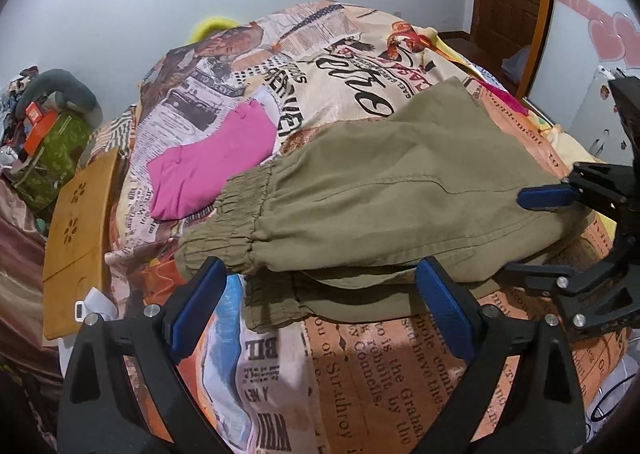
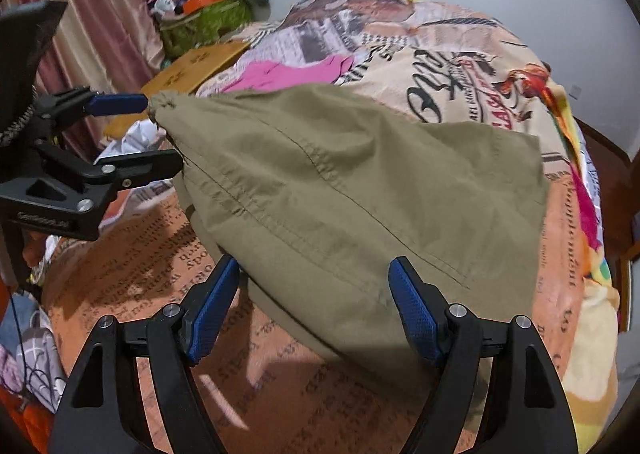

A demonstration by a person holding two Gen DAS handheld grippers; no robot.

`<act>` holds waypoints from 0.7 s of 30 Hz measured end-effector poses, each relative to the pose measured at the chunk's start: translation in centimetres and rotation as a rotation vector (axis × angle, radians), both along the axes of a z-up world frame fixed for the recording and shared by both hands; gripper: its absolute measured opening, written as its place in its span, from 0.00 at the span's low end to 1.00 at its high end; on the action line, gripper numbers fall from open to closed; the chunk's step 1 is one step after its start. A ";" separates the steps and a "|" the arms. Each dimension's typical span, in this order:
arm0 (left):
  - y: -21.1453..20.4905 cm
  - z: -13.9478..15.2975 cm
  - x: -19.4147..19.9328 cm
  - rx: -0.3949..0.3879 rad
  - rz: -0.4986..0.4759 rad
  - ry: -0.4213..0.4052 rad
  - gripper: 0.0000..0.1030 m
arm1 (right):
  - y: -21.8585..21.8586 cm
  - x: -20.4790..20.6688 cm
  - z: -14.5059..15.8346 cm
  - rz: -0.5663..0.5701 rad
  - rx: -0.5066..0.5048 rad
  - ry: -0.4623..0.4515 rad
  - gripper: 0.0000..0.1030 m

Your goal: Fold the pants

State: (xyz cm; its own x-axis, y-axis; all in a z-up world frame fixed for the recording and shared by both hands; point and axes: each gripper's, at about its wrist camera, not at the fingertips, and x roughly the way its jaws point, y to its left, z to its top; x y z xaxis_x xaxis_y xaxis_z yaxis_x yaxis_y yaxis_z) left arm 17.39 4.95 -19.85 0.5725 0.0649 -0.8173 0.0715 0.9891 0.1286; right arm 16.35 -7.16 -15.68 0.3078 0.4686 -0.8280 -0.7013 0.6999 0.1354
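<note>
Lying folded on bedspread [image 1: 360, 366], olive pants [image 1: 400, 189], tools open

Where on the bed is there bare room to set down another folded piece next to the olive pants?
Bare blanket lies in front of the olive pants, between them and the bed's near edge. More shows beyond the pants, right of the pink garment. It is crowded on the pink garment's side, where the wooden board and the green basket stand by the bed.

Olive pants [image 1: 380, 189] folded on newsprint bedspread [image 1: 360, 366]; L gripper [image 1: 320, 286] wide open at near edge, pink garment [image 1: 212, 169] just beyond waistband
</note>
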 end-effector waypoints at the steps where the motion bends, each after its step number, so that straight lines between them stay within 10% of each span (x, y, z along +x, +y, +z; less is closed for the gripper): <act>1: 0.0 -0.2 0.1 -0.002 -0.002 0.006 0.94 | 0.1 0.2 -0.1 0.003 -0.003 -0.003 0.68; 9: -1.0 -0.5 0.6 0.028 -0.028 0.000 0.99 | -0.2 0.4 0.5 0.016 0.063 0.000 0.17; 21: -3.5 0.1 2.4 0.095 -0.099 -0.035 0.96 | -0.9 -1.2 3.3 0.021 0.122 -0.104 0.11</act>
